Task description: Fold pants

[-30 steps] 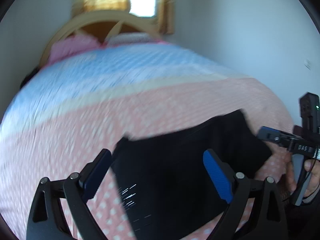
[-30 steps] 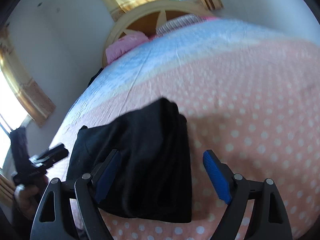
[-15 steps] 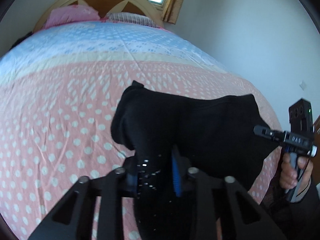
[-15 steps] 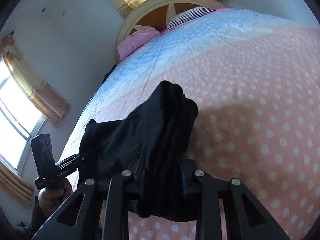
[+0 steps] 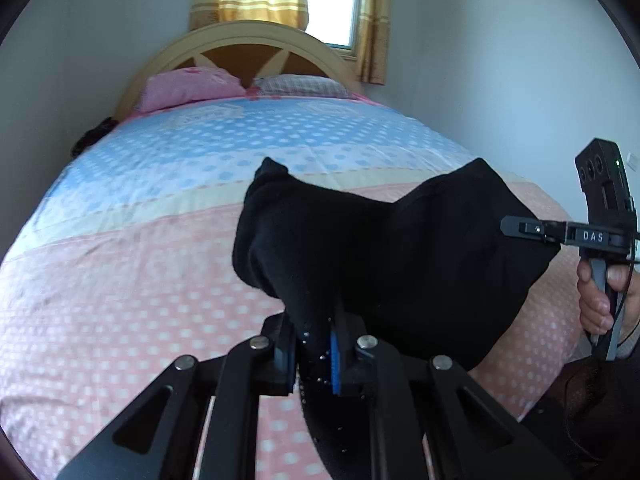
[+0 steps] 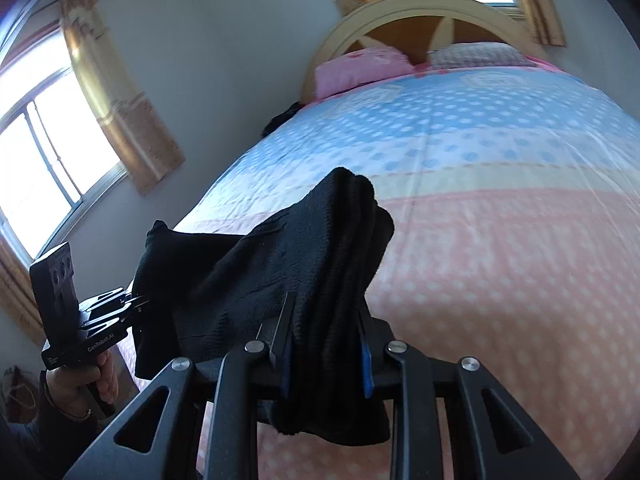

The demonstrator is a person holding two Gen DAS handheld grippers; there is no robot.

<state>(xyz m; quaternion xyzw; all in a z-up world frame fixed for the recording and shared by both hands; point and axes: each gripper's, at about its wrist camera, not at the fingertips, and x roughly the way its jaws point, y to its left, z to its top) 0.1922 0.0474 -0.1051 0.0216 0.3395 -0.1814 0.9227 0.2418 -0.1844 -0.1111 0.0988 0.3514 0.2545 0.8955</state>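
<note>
The black pants (image 5: 400, 248) hang folded between both grippers, lifted above the bed. My left gripper (image 5: 314, 354) is shut on one bunched end of the pants; its blue pads press the cloth. My right gripper (image 6: 324, 350) is shut on the other bunched end of the pants (image 6: 288, 264). The right gripper also shows at the right of the left wrist view (image 5: 520, 227), its jaws closed into the cloth. The left gripper shows at the left of the right wrist view (image 6: 134, 304), also in the cloth.
The bed (image 5: 140, 280) has a pink and blue dotted cover. Two pillows (image 5: 192, 86) lie at the wooden headboard (image 5: 240, 40). Walls stand close on both sides. A curtained window (image 6: 48, 136) is on the left wall.
Both grippers went from open over the flat pants to shut on its ends, then lifted the pants off the bed. The views have tilted up toward the headboard.
</note>
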